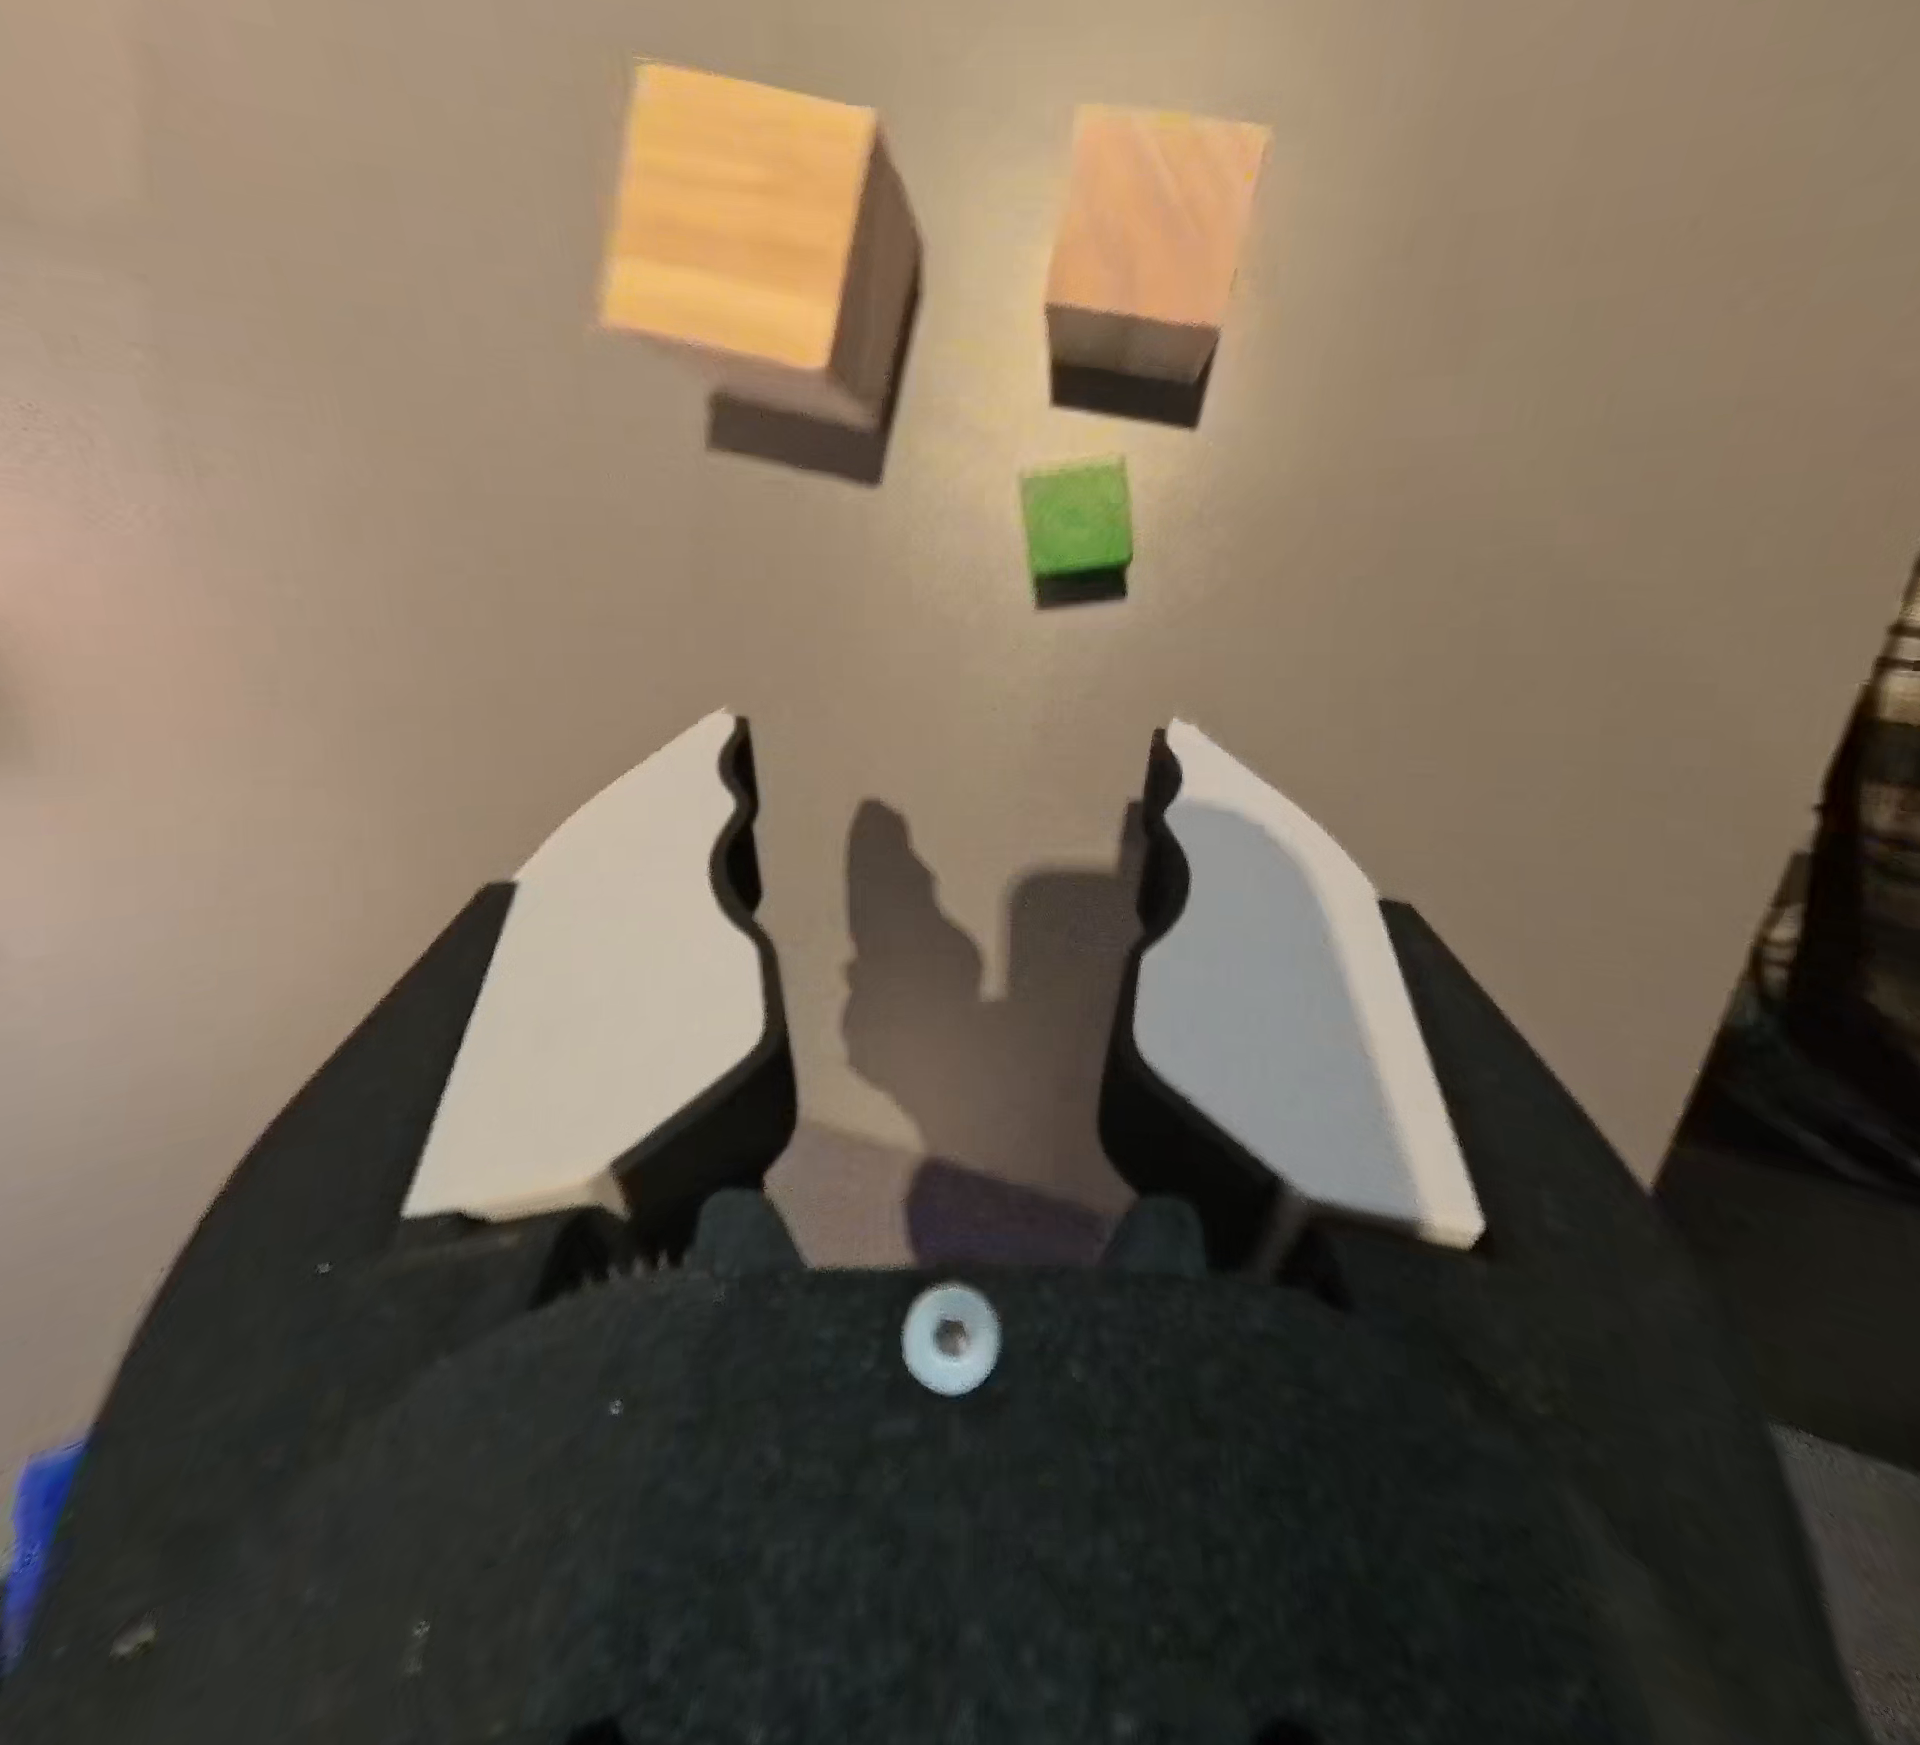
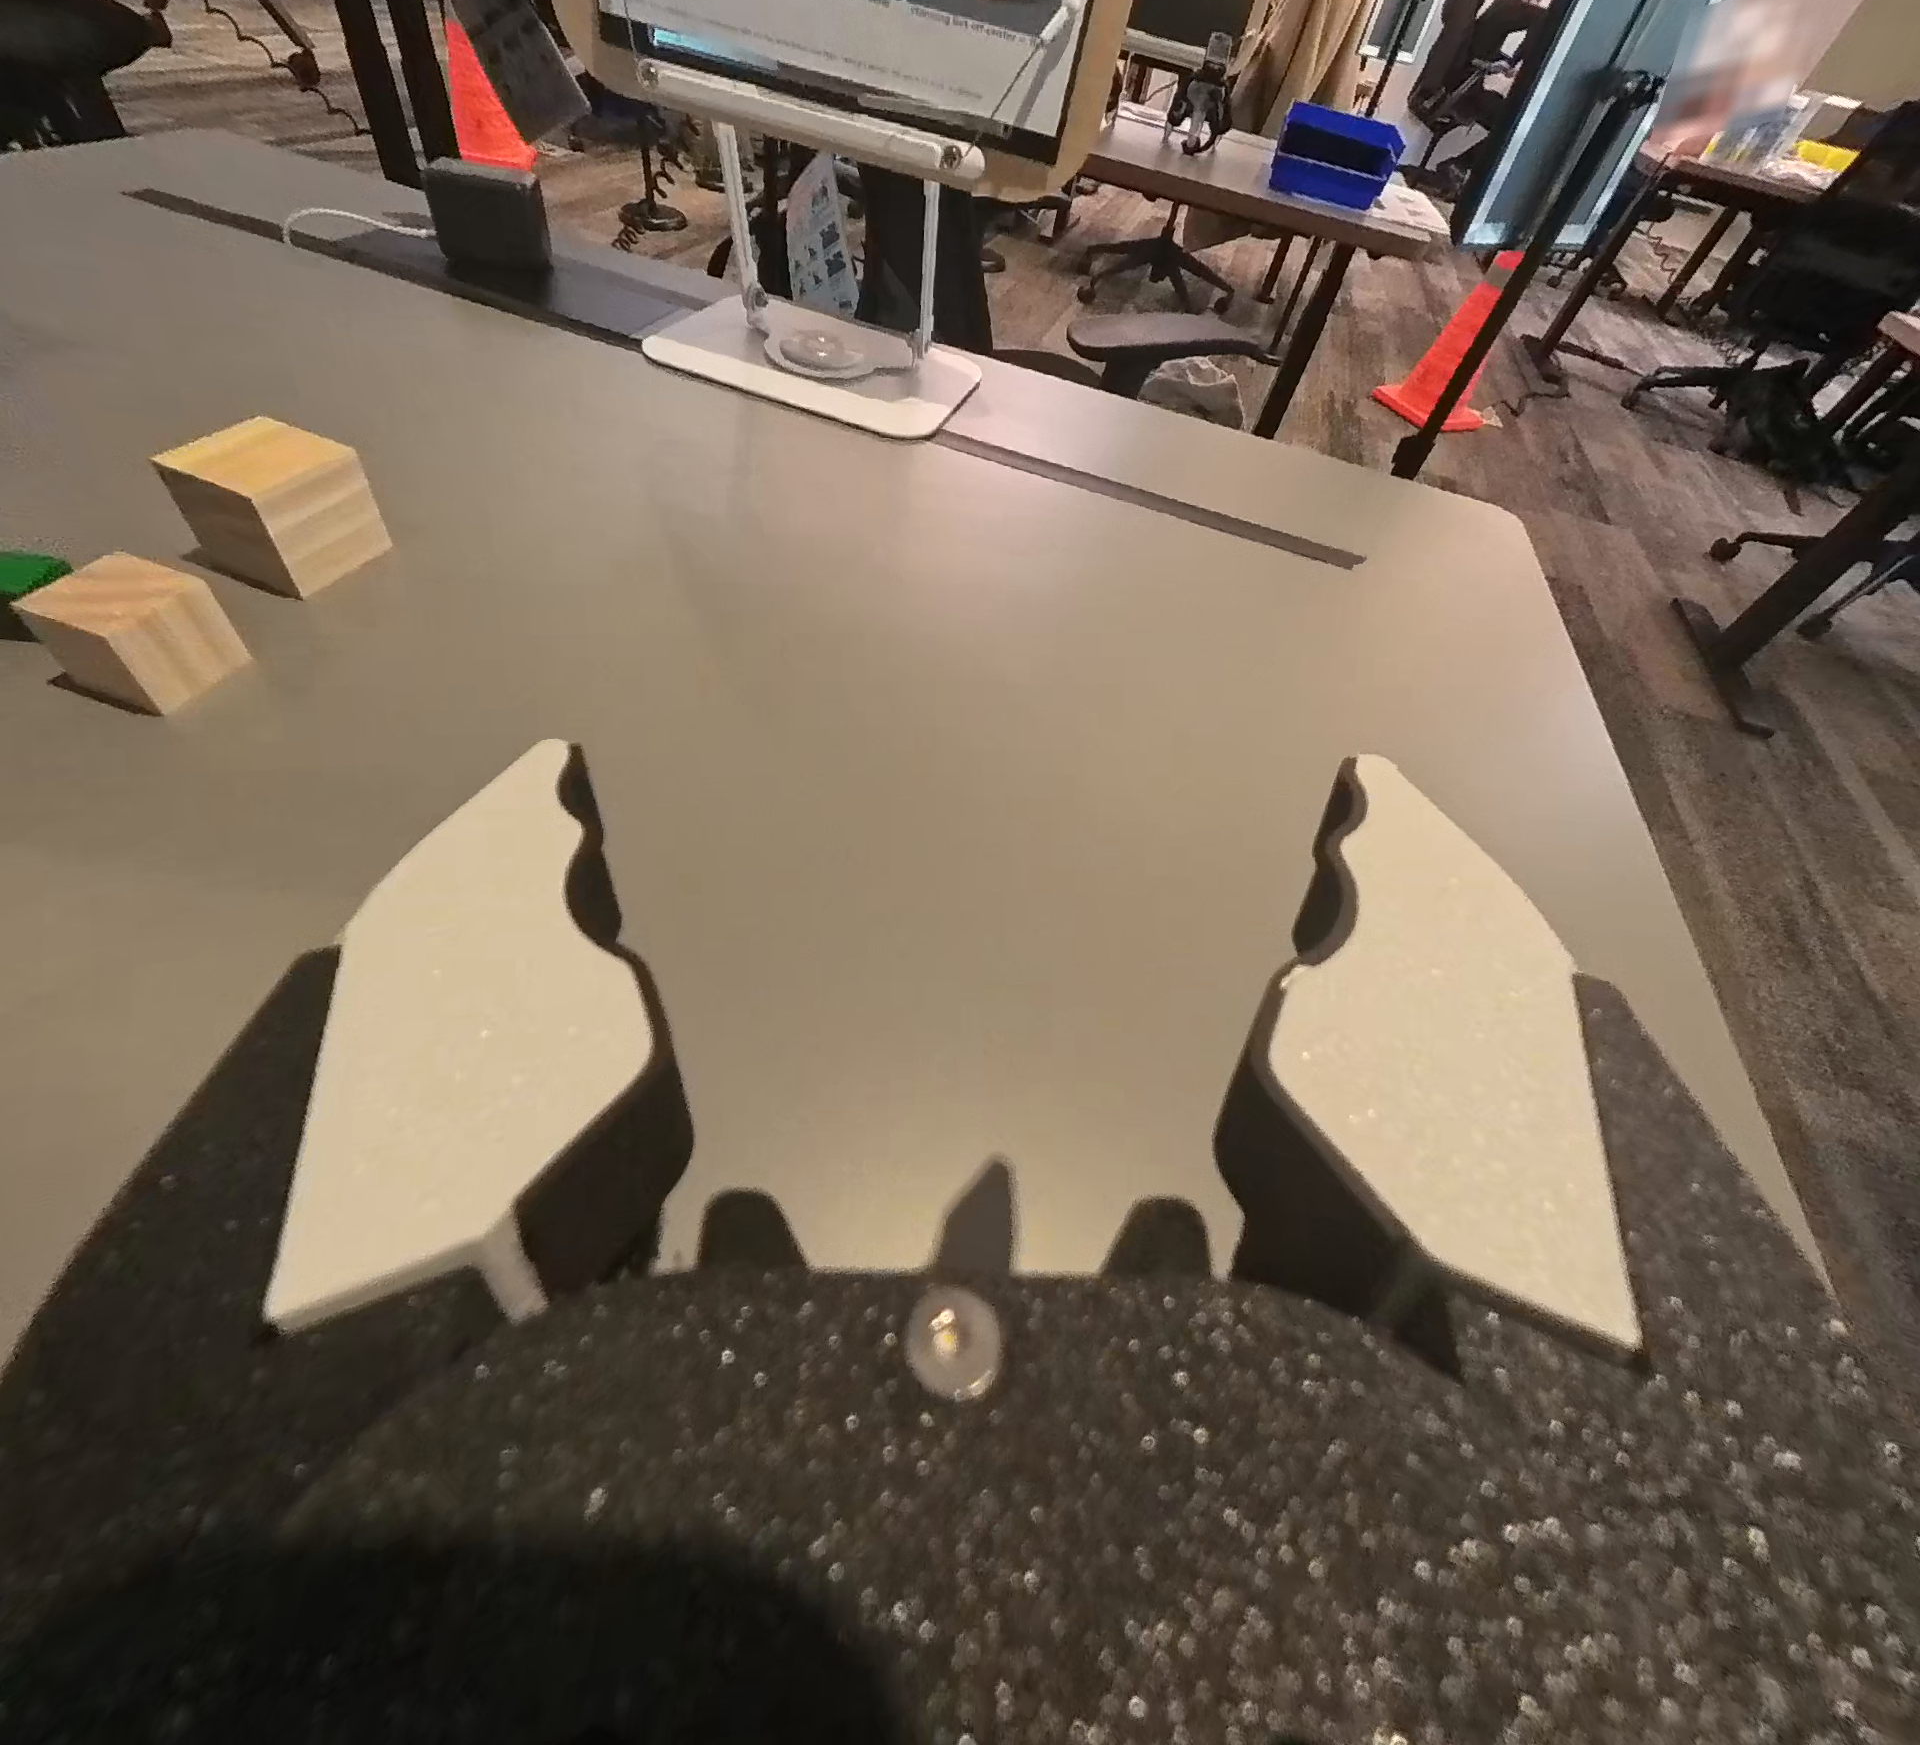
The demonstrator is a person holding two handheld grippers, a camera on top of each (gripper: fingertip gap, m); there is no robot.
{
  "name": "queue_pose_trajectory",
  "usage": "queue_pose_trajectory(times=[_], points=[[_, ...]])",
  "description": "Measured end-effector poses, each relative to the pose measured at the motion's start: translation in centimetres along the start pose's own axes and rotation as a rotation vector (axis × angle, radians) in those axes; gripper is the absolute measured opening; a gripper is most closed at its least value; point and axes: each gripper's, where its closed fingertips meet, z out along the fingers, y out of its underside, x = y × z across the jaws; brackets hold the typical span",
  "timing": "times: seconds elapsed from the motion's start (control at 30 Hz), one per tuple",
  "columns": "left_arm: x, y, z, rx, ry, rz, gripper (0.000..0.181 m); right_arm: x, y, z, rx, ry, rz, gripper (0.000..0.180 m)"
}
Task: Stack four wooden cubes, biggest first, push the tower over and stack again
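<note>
In the left wrist view a large wooden cube [image 1: 743, 225] lies on the grey table [image 1: 312, 552], with a smaller wooden cube [image 1: 1153, 235] to its right and a small green cube [image 1: 1073, 518] nearer me. My left gripper [image 1: 948, 739] is open and empty, above the table and short of the green cube. In the right wrist view the large cube [image 2: 272, 502], the smaller cube [image 2: 133, 630] and the edge of the green cube [image 2: 29, 573] sit at the far left. My right gripper [image 2: 961, 770] is wide open and empty over bare table. Only three cubes show.
A screen on a white stand [image 2: 821, 365] and a small dark box [image 2: 486, 212] stand at the table's far edge. The table's right edge [image 2: 1621, 812] drops to carpet. Beyond are desks, chairs, orange cones [image 2: 1449, 355] and a blue bin [image 2: 1335, 160]. To the small green cube [image 1: 1073, 518]: left tips about 7 cm, right tips about 35 cm.
</note>
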Motion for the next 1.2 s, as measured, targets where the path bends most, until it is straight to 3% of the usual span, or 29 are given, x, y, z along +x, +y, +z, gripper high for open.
queue_pose_trajectory(times=[0.03,0.23,0.4,0.67,0.87,1.2], points=[[-0.6,0.8,-2.0,0.018,-0.025,-0.023,0.072,0.0,-0.1,0.0,0.002,0.0,-0.001,0.127],[-4.2,9.9,-11.9,0.017,-0.149,-0.202,0.076,-0.5,-0.2,0.1,0.002,-0.009,0.003,0.127],[-4.6,17.0,-15.1,0.027,-0.144,-0.289,0.071,-1.0,0.1,0.8,-0.009,-0.022,0.004,0.127],[-3.1,25.1,-10.5,-0.083,-0.079,-0.365,0.066,-2.3,-0.8,1.4,-0.015,-0.031,-0.024,0.128],[-1.2,27.1,-6.9,-0.134,0.004,-0.319,0.063,-2.3,-1.3,1.5,-0.019,-0.025,-0.038,0.128],[-0.2,28.5,-5.1,-0.239,0.081,-0.277,0.06,-2.7,-1.5,1.4,-0.022,-0.023,-0.045,0.129]])
